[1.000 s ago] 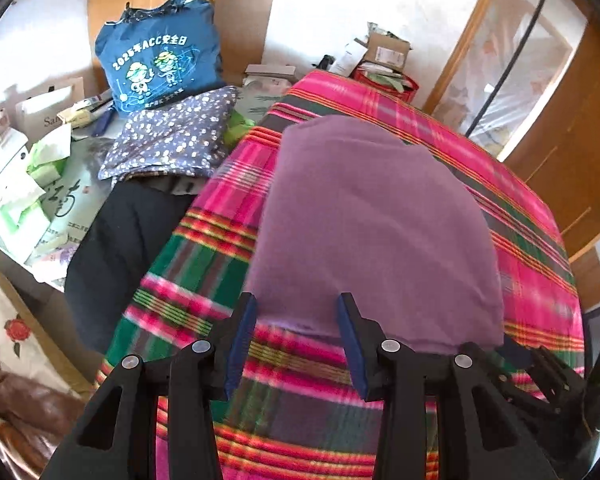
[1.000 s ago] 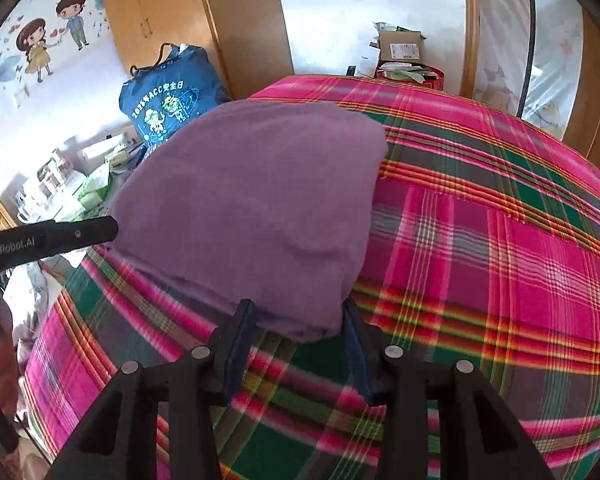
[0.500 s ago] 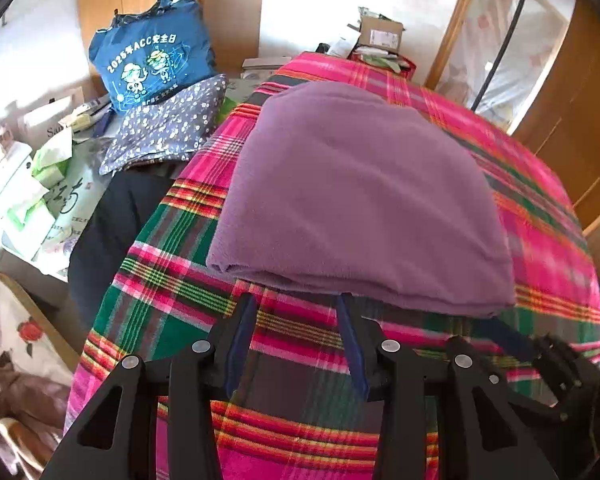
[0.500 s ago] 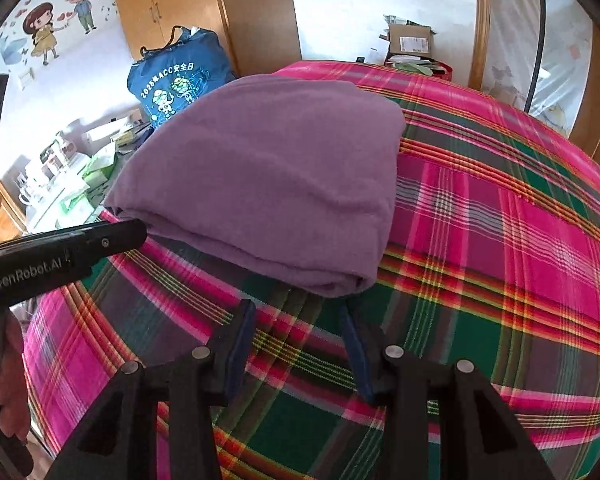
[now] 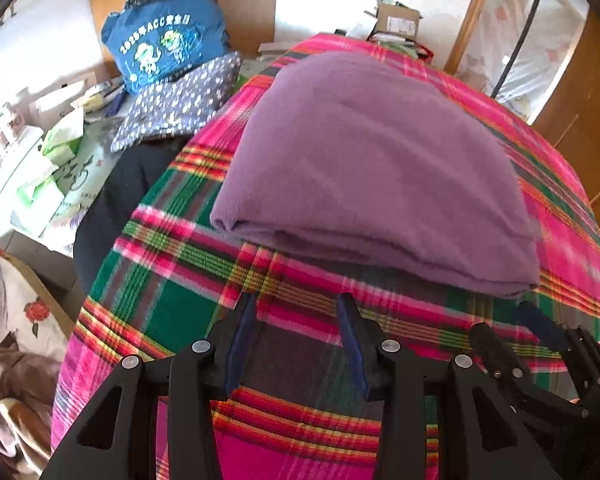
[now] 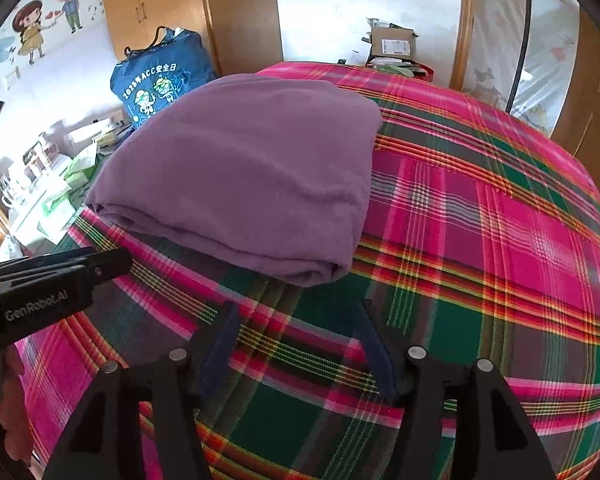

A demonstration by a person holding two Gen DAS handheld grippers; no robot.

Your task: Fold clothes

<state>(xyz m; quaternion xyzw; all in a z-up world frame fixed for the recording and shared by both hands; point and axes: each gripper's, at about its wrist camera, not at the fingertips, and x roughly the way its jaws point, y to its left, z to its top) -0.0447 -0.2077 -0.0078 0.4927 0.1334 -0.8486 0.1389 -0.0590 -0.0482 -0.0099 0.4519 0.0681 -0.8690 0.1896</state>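
Purple garment (image 5: 372, 168) lies folded in layers on the plaid bed (image 6: 480, 240), just beyond both spread, empty grippers (left gripper (image 5: 296, 308) and right gripper (image 6: 296, 320) about equally near).

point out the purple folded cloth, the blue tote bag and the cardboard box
purple folded cloth (image 6: 252, 176), right wrist view, middle of its top face
blue tote bag (image 5: 164, 50), left wrist view, on the printed front
cardboard box (image 6: 394, 42), right wrist view, its labelled front side
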